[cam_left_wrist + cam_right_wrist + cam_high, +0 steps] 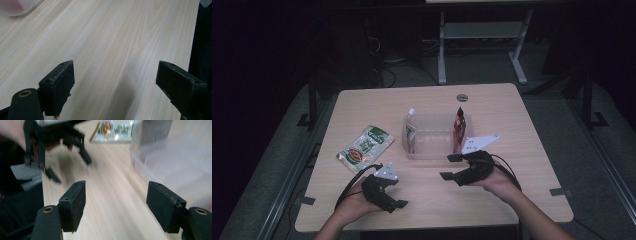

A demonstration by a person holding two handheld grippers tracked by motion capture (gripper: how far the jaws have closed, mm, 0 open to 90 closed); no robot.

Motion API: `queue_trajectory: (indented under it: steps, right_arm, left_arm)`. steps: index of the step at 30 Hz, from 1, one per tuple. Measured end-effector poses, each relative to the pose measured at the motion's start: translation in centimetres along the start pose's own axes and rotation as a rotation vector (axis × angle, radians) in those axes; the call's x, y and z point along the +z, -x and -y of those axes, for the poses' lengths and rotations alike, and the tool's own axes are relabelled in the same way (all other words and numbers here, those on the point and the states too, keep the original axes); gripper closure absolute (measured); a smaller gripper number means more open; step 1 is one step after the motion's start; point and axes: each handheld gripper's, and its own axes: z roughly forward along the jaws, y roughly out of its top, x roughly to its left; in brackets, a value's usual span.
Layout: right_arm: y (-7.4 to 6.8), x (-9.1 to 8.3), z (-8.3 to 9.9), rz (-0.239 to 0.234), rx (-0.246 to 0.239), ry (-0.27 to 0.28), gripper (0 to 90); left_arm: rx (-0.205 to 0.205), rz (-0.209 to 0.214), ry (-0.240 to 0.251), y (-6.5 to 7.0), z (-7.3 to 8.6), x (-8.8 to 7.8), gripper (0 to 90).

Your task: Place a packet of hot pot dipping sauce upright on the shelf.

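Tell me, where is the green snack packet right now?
In the high view, the green snack packet lies flat on the table's left side, just left of the clear plastic bin.

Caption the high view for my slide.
Both grippers, left and right, open over the table; two packets stand in the clear bin.

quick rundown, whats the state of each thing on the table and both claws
clear bin: upright, open top
red packet: on edge at the bin's right wall
white-topped packet: on edge at the bin's left wall
green packet: flat on the table, left of the bin
left claw: open, nothing held
right claw: open, nothing held
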Motion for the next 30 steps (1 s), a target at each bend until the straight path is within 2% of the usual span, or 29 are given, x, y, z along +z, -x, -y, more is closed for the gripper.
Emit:
queue_trajectory:
  steps: [5,7,8,13,16,21,26,30]
  right_arm:
    - [-0.2,-0.9,3.0,0.007,0.043,-0.043,29.9]
    - [-0.2,-1.1,4.1,0.018,0.045,-0.079,29.3]
    - [-0.2,-1.2,4.7,0.025,0.055,-0.086,28.8]
    - [-0.3,-2.0,6.3,0.034,0.097,-0.108,27.8]
    - [-0.4,-2.1,6.5,0.040,0.103,-0.113,27.2]
    - [-0.1,-1.5,6.2,0.038,0.095,-0.121,26.8]
    - [0.0,-0.8,5.9,0.031,0.084,-0.122,26.1]
    - [0.3,-0.8,5.9,0.031,0.085,-0.122,26.0]
  left_arm:
    - [-0.006,-0.009,-0.003,-0.1,0.1,-0.2,14.8]
    - [-0.012,-0.015,-0.001,-0.3,0.1,-0.4,14.8]
    - [-0.003,-0.020,-0.005,-0.5,0.0,-0.5,14.8]
    - [-0.033,-0.051,0.029,-1.4,0.2,-1.2,14.8]
    - [-0.045,-0.079,0.029,-2.4,0.4,-1.7,15.4]
    - [-0.077,-0.123,0.025,-3.8,0.7,-2.2,16.0]
    - [-0.083,-0.190,0.027,-5.1,1.0,-3.0,18.7]
    - [-0.135,-0.252,0.049,-6.5,1.2,-3.8,19.9]
